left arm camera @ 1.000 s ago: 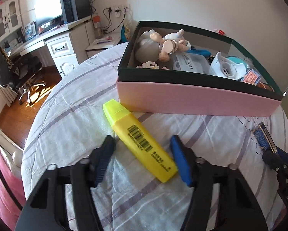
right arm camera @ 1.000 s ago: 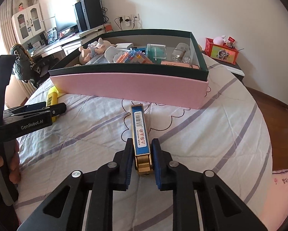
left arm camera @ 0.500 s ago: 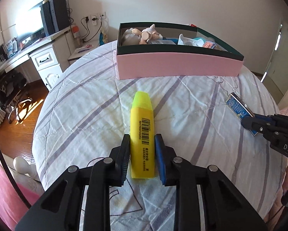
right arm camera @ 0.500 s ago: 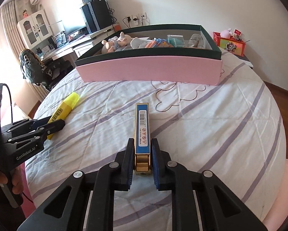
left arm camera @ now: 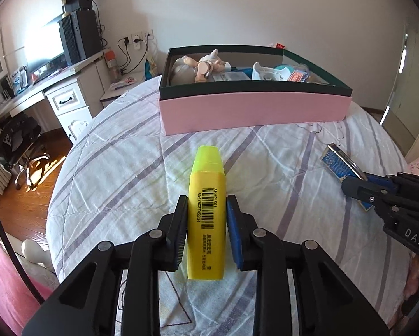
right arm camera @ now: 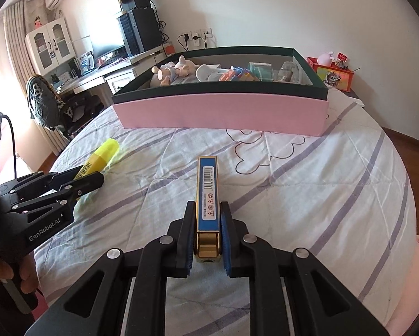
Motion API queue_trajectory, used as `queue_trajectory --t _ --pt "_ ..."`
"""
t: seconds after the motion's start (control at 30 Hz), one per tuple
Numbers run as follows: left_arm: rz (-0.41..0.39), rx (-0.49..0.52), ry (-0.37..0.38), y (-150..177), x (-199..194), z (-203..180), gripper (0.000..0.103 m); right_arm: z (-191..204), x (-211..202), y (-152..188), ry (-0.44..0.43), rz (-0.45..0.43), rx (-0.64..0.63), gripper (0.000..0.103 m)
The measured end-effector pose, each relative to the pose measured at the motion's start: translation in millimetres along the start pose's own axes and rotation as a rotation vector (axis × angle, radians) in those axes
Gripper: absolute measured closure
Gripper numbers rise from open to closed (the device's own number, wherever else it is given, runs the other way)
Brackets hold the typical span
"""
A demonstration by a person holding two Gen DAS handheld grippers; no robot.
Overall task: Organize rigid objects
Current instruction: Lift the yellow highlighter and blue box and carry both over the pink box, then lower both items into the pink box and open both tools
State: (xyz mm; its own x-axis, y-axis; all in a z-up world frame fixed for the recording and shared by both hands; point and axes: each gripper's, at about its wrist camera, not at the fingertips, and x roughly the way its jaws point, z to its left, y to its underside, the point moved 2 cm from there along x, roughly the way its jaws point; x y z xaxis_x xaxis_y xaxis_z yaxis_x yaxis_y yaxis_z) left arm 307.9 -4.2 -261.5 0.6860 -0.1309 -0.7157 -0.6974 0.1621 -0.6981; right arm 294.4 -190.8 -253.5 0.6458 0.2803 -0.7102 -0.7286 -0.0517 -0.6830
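Note:
My left gripper [left arm camera: 206, 210] is shut on a yellow highlighter [left arm camera: 207, 193], its capped end pointing toward the pink box [left arm camera: 251, 110]. In the right wrist view the same highlighter [right arm camera: 103, 152] sticks out of the left gripper [right arm camera: 90, 177] at the left. My right gripper [right arm camera: 207, 218] is shut on a slim blue and gold box [right arm camera: 208, 187], which also shows at the right of the left wrist view [left arm camera: 339, 163]. The pink box [right arm camera: 220, 112] with a dark green rim holds a doll, plastic pieces and small packets.
Everything sits on a bed with a white, purple-striped cover [right arm camera: 307, 182]. A desk with a monitor and a speaker [left arm camera: 78, 39] stands at the back left, with an office chair [left arm camera: 19, 134] beside it. A small red box [right arm camera: 332, 77] rests right of the pink box.
The left gripper closed on the yellow highlighter, which had lain slanted between its open fingers, and drew back from the pink box. The right gripper kept its grip and also backed away.

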Motion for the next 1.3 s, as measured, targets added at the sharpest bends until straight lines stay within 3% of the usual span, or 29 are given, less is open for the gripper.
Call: queue_trajectory --t 0.2,0.33,0.4,0.6,0.87,1.03,1.13,1.2,1.23,1.3 --pt "-0.051 0.006 0.078 -25.8 -14.2 -10.8 0.077 0.3 -13.7 -30.1 -0.031 -0.068 -0.015 0.087" --pt "-0.097 0.026 0.143 -59.0 -20.8 -19.7 0.076 -3.6 -21.9 -61.5 -0.038 -0.127 -0.032 0.087" --pt "-0.131 0.048 0.135 -79.5 -21.1 -24.4 0.076 -6.7 -22.8 -79.9 -0.025 -0.152 -0.048 0.087" --pt "-0.112 0.046 0.192 -141.0 24.1 -31.8 0.076 -30.3 6.0 -135.2 0.045 -0.16 -0.051 0.087" --pt "-0.001 0.046 0.11 -171.8 97.6 -22.5 0.076 -40.0 72.4 -172.9 0.044 -0.071 -0.05 0.087" --pt "-0.01 0.061 0.076 -171.2 107.5 -23.3 0.076 -42.0 93.7 -176.8 0.06 -0.043 -0.037 0.087" --pt "-0.042 0.072 0.048 -169.8 103.2 -26.8 0.071 -42.8 90.0 -176.3 0.086 -0.064 -0.027 0.073" --pt "-0.063 0.056 0.019 -170.0 95.7 -23.6 0.052 -45.7 79.5 -174.4 0.124 -0.085 -0.008 0.056" --pt "-0.08 0.041 0.016 -170.3 89.5 -20.1 0.048 -48.8 72.3 -173.9 0.137 -0.099 0.01 0.048" --pt "-0.116 0.01 0.008 -170.1 73.8 -12.2 0.021 -55.4 53.9 -172.1 0.173 -0.13 0.054 0.02"
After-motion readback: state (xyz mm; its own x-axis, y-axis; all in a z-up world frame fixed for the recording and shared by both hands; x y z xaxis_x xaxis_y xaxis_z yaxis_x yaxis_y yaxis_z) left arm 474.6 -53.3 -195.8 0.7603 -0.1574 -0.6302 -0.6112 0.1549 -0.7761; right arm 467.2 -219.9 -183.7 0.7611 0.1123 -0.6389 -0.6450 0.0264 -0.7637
